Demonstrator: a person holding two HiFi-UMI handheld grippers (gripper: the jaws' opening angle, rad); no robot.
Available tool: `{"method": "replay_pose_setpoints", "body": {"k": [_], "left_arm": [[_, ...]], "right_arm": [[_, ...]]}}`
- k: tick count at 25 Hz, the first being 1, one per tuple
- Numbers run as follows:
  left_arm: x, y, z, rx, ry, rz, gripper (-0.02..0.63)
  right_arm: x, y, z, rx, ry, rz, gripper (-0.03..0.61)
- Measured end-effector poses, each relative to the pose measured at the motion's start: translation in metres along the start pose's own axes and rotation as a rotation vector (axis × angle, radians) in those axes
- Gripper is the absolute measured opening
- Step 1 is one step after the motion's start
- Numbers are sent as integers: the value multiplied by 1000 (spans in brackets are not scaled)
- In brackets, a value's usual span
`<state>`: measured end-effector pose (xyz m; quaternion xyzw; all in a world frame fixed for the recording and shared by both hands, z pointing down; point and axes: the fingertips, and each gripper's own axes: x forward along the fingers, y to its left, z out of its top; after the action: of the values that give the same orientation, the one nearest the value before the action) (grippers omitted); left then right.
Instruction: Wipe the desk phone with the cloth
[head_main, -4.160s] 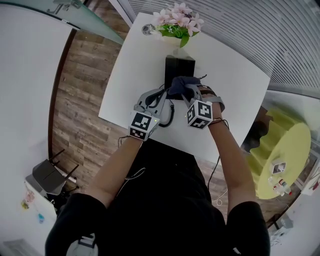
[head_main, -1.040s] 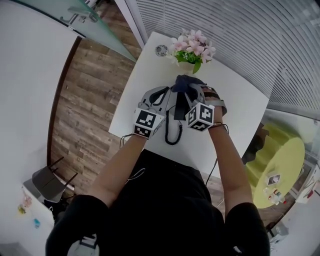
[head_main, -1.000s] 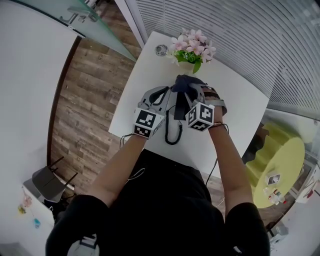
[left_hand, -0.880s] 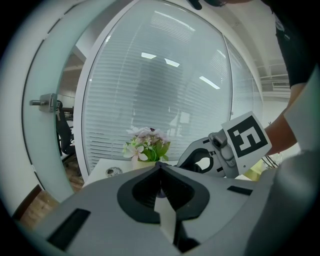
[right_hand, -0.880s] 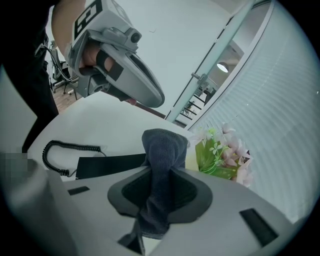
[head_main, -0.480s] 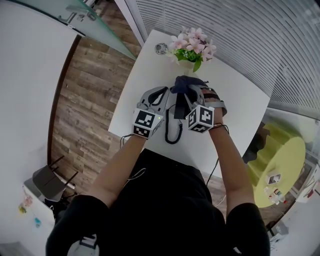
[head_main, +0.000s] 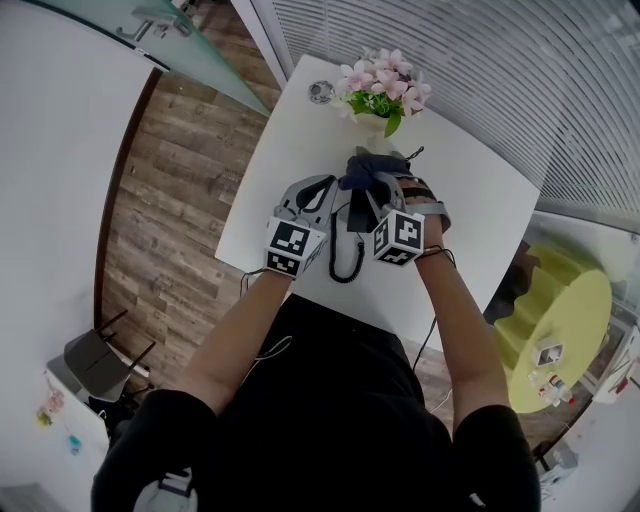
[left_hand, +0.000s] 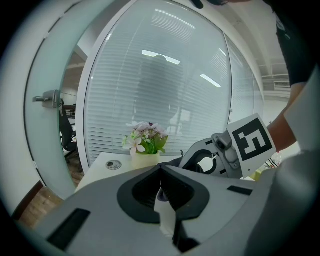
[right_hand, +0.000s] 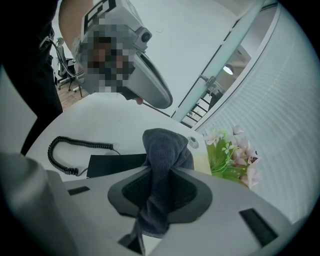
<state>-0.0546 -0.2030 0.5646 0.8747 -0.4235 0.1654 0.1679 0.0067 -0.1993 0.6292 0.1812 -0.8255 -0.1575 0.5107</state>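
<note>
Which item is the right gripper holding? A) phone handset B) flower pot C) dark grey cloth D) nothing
C: in the right gripper view, the right gripper has its jaws closed on the dark grey cloth, which bunches up above them.

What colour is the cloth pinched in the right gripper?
Dark bluish grey: the fuzzy cloth shows best in the right gripper view.
</note>
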Motion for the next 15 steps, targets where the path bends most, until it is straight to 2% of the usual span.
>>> {"method": "replay_pose_setpoints", "body": {"k": [15], "left_arm": [[-13,-13,-18,3,25,-1,11]], "right_arm": [[-1,40,-3,-25,11,68,98]]}}
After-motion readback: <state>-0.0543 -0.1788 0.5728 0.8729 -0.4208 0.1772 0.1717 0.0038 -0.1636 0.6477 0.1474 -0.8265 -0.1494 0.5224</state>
